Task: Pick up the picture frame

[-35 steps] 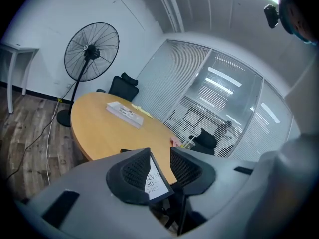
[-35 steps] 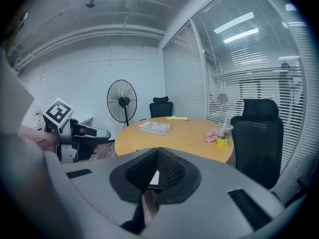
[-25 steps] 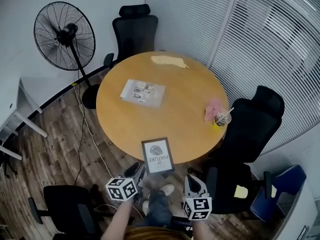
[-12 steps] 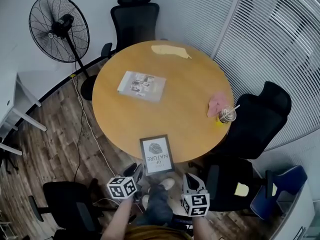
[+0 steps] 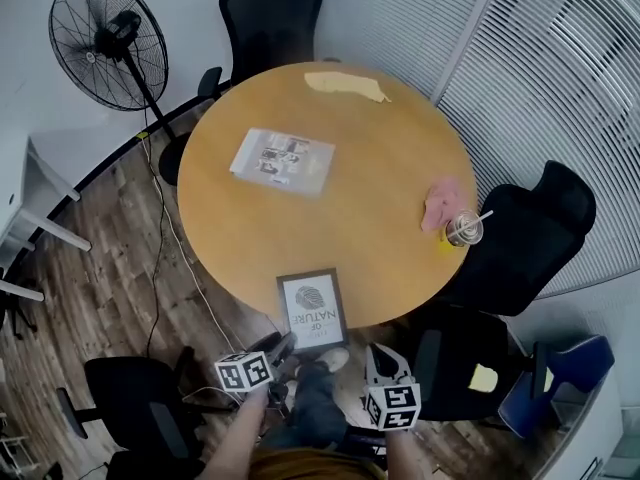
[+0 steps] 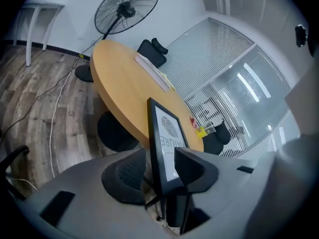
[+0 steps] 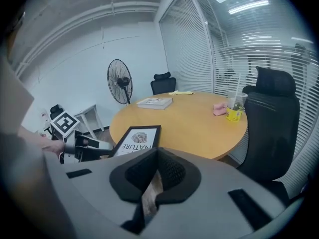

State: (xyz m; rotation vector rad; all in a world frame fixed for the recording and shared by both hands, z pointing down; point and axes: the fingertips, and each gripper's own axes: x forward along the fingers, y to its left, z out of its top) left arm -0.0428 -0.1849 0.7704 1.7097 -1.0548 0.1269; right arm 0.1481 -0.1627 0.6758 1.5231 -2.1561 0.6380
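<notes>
The black picture frame (image 5: 313, 310) with a white print lies flat at the near edge of the round wooden table (image 5: 330, 228), partly over the rim. My left gripper (image 5: 277, 352) is at the frame's near left corner. In the left gripper view the frame (image 6: 167, 133) stands edge-on between the jaws of the left gripper (image 6: 159, 176), which have just been opening; the left pad (image 6: 124, 176) stands clear of it. My right gripper (image 5: 385, 365) hangs below the rim, right of the frame. The right gripper (image 7: 154, 190) is shut and empty, with the frame (image 7: 135, 139) ahead of it.
On the table lie a magazine (image 5: 281, 161), a yellow cloth (image 5: 345, 85), a pink cloth (image 5: 440, 203) and a cup with a straw (image 5: 463, 230). Black office chairs (image 5: 530, 238) ring the table, one (image 5: 140, 408) at my left. A floor fan (image 5: 105, 43) stands at the back left.
Both grippers have sunk a little beside the table's near edge, and the left one has closed in on the frame's corner. The frame has stayed in place on the table.
</notes>
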